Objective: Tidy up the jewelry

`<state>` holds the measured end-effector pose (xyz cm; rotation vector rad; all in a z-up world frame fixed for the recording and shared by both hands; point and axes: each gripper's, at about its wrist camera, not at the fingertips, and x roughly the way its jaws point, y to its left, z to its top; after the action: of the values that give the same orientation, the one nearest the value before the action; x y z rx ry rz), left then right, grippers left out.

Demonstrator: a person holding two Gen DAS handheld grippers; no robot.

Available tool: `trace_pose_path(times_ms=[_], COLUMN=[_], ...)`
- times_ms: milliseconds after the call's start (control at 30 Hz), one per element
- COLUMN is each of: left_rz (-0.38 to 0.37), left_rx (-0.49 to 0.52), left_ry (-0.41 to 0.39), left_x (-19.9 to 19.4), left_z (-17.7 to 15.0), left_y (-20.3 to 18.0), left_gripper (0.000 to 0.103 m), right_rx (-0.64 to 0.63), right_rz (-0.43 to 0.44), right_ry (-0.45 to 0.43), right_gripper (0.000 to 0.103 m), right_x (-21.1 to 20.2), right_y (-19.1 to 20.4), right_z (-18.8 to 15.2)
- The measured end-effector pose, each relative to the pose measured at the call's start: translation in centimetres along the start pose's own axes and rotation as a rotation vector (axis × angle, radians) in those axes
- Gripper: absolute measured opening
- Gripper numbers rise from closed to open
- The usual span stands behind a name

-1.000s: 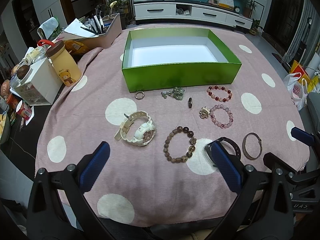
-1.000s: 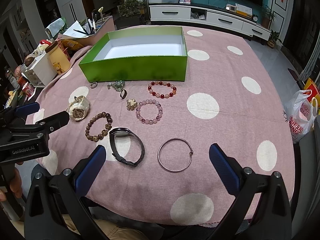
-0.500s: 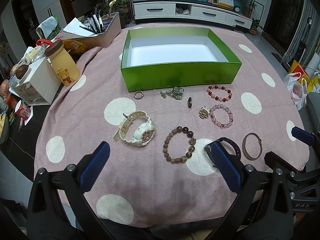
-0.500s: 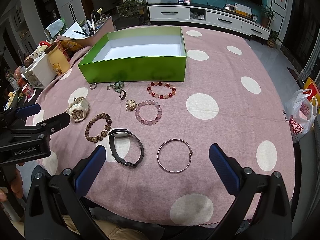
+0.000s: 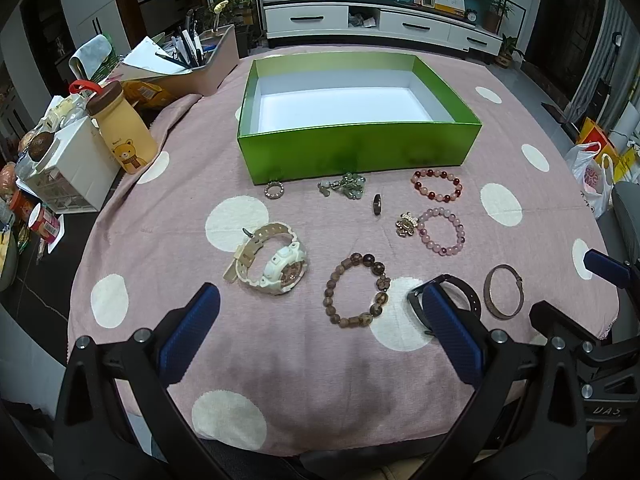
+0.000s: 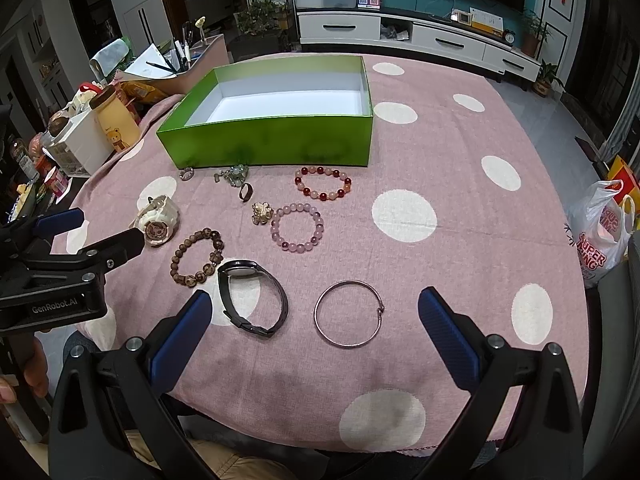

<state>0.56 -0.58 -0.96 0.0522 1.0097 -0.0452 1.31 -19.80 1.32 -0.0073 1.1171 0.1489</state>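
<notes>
An empty green box [image 5: 360, 148] [image 6: 272, 148] stands at the back of the pink dotted tablecloth [image 5: 168, 216]. In front of it lie a white watch [image 5: 272, 264] [image 6: 157, 222], a brown bead bracelet [image 5: 356, 290] [image 6: 197, 256], a black watch [image 6: 252, 298], a metal bangle [image 6: 348, 314] [image 5: 504, 291], a pink bead bracelet [image 5: 443, 231] [image 6: 297, 228], a red bead bracelet [image 5: 437, 185] [image 6: 322, 182], a gold charm [image 5: 407, 224], rings and a green pendant [image 5: 345, 190]. My left gripper [image 5: 316, 328] is open near the front edge. My right gripper [image 6: 314, 330] is open around the bangle's area, above it.
A yellow bear bottle [image 5: 124, 132], a white drawer box [image 5: 76, 168] and a pen tray [image 5: 188, 68] crowd the table's left side. A plastic bag [image 6: 600, 232] sits on the floor at right. The left gripper also shows in the right wrist view [image 6: 60, 264].
Both grippers have drifted slightly; the scene has shifted a little in each view. Nothing was taken hold of.
</notes>
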Motion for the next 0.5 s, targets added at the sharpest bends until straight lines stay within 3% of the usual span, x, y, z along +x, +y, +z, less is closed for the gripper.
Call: trace_pose_path(times_ms=[500], left_rz=[-0.006], left_rx=[-0.005], left_ry=[0.004], left_x=[0.03], left_z=[0.13], left_y=[0.07], left_gripper=[0.101], right_rx=[0.0], right_rz=[0.0], right_ry=[-0.001], right_gripper=[0.102], right_x=[-0.13], right_y=[0.05], right_z=[0.08])
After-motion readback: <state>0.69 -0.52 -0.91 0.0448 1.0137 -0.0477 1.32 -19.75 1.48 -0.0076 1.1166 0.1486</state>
